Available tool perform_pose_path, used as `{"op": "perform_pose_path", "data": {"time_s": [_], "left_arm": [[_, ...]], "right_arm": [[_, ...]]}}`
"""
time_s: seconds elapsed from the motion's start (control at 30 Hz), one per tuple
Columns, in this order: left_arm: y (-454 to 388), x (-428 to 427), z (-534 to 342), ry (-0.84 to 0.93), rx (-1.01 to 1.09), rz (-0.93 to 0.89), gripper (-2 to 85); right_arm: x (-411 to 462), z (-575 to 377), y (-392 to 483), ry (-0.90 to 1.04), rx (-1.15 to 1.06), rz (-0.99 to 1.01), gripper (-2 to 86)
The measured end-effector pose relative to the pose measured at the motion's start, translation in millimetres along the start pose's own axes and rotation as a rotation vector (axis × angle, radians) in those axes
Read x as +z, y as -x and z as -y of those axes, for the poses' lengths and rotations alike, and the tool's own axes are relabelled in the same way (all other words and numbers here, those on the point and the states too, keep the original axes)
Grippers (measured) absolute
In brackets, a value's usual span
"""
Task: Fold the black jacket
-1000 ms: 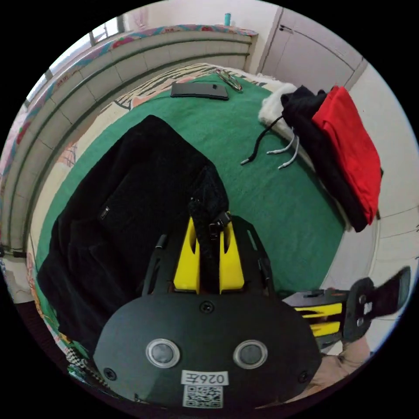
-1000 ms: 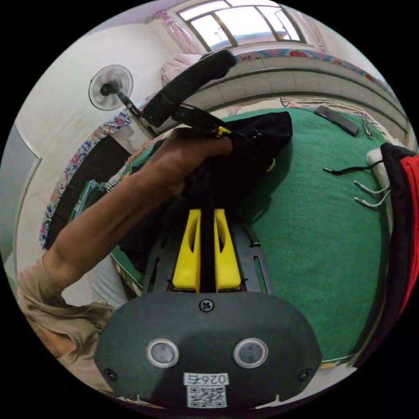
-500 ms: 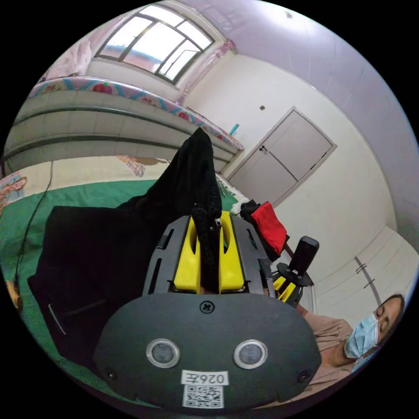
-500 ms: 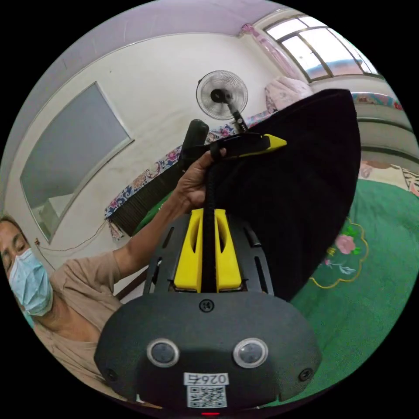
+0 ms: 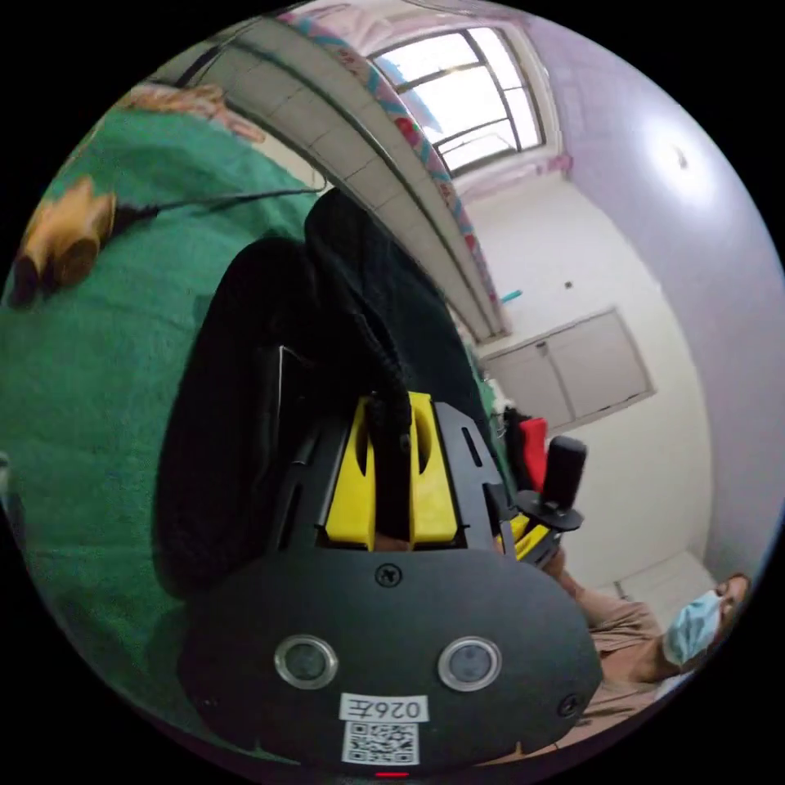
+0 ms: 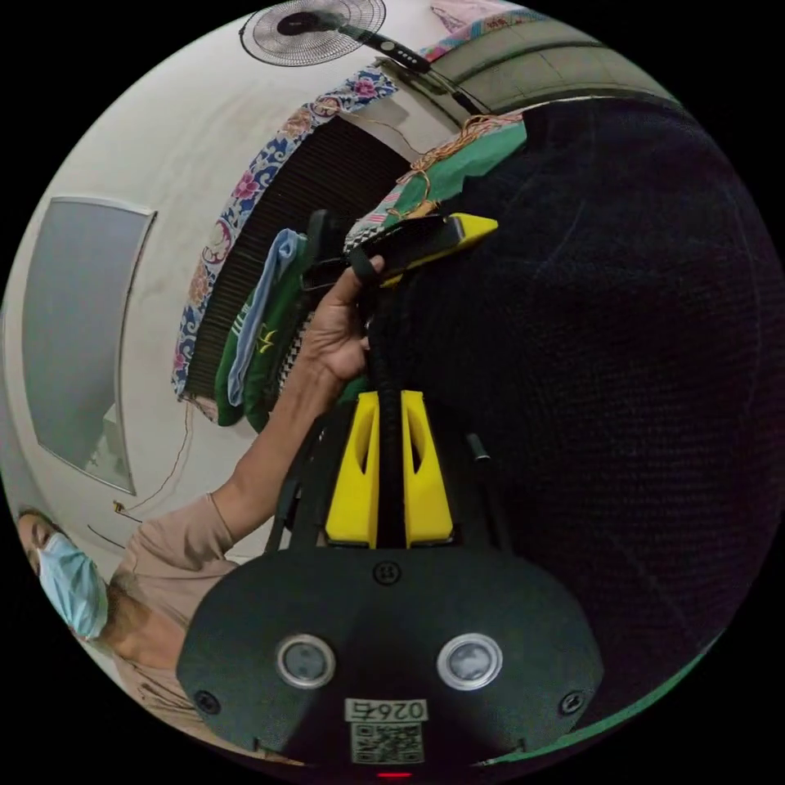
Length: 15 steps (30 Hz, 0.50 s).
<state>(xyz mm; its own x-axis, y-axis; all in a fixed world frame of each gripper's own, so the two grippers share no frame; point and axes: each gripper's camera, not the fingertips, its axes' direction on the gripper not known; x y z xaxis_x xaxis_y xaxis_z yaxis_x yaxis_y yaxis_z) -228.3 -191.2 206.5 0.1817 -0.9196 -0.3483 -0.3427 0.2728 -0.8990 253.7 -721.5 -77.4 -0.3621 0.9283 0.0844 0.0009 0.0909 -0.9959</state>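
Observation:
The black jacket [image 5: 270, 368] is lifted off the green bed cover [image 5: 90, 343] and hangs between both grippers. My left gripper [image 5: 391, 409] is shut on a bunched edge of it, the black cloth pinched between the yellow jaws. In the right gripper view the jacket [image 6: 605, 368] spreads wide across the right side, and my right gripper [image 6: 389, 405] is shut on a narrow black edge of it. The left gripper [image 6: 409, 244] shows there too, held by a hand [image 6: 335, 335], clamped on the same upper edge. The right gripper [image 5: 536, 523] appears low right in the left gripper view.
A stack of folded clothes with a red piece [image 5: 533, 441] lies beyond the jacket. A stand fan [image 6: 315, 20], a dark radiator-like panel [image 6: 278, 270] with green cloth hung on it, a door [image 5: 572, 368] and a window [image 5: 466, 90] ring the bed. The person [image 6: 106, 572] stands close.
Both grippers stay clamped on the jacket and have swung it round with the cameras rolling; the jacket now spreads much nearer and wider in the right gripper view.

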Motion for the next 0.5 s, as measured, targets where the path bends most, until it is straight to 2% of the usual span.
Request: {"op": "perform_pose_path", "data": {"time_s": [0.1, 0.2, 0.3, 0.37, 0.43, 0.5], "left_arm": [[-38.8, -29.1, 3.4, -0.061, 0.085, 0.083, 6.5], [-53.6, -62.8, -5.6, -0.163, 0.074, 0.077, 6.6], [-49.8, -79.7, -9.5, -0.127, -0.011, 0.112, 6.9], [-42.1, -84.5, -11.5, -0.068, -0.078, 0.140, 6.5], [-53.4, -114.5, -21.5, -0.152, -0.128, 0.263, 2.2], [-84.8, -144.8, -27.4, -0.253, -0.045, 0.300, -0.1]], "right_arm": [[22.9, 3.3, 21.8, -0.045, 0.025, -0.041, 0.8], [47.0, 8.0, 50.0, -0.095, 0.026, -0.078, 0.6], [91.0, 19.2, 73.4, -0.013, -0.080, -0.247, 2.2], [134.1, 27.9, 78.0, 0.116, -0.091, -0.404, 3.6], [143.1, 25.7, 96.4, 0.122, -0.152, -0.464, 3.8], [138.1, 16.0, 128.5, 0.089, -0.277, -0.490, 3.6]]}}
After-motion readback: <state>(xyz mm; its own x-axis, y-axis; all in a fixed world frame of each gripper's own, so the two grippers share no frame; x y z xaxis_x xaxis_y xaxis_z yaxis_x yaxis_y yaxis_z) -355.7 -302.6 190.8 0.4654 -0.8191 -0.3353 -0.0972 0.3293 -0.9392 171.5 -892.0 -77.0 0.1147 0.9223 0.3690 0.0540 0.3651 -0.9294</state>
